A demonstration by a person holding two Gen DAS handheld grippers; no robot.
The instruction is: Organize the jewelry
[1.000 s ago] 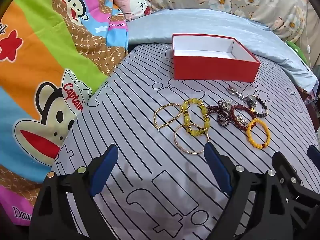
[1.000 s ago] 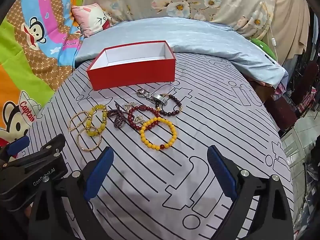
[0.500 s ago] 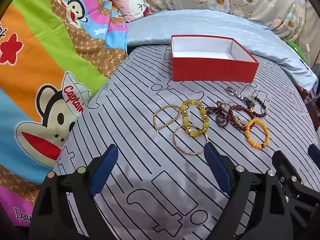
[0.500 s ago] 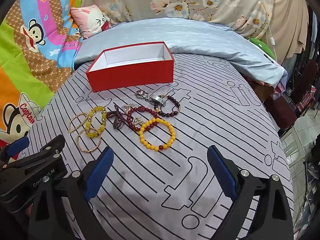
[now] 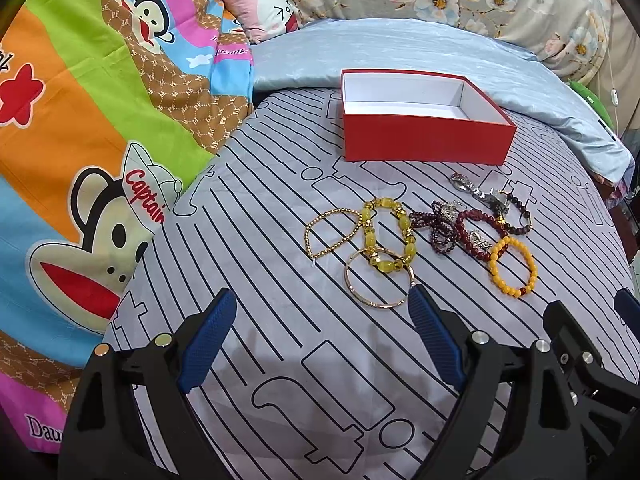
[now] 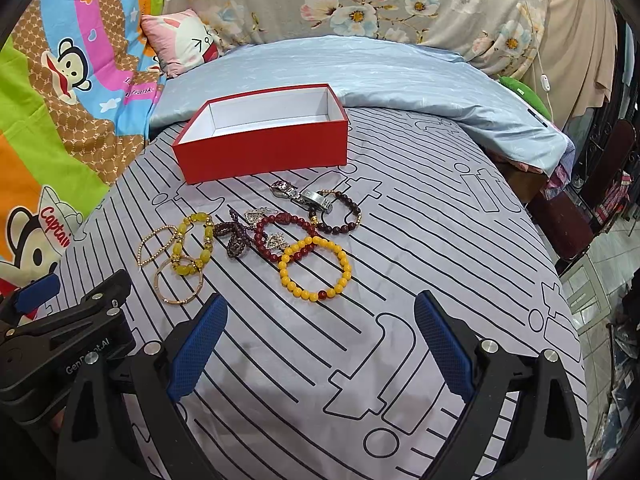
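My left tongs (image 5: 320,336) and right tongs (image 6: 320,340) hang spread and unloaded; every bracelet (image 6: 314,267) lies just before the bare red box (image 6: 264,152), none stowed.

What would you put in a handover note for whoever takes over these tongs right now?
Left tongs: open, holding nothing, hovering just short of the thin gold bangle.
Right tongs: open, holding nothing, hovering near the orange-yellow beaded bracelet.
Red cardboard box with white lining: open at the far side of the striped grey bedsheet, nothing visible inside.
Jewelry: all clustered on the sheet in front of the box, including the chunky yellow-bead bracelet, dark red beaded bracelet and silver metal watch.
Done: nothing boxed yet.
Left: probably move every piece into the box, nearest ones first.
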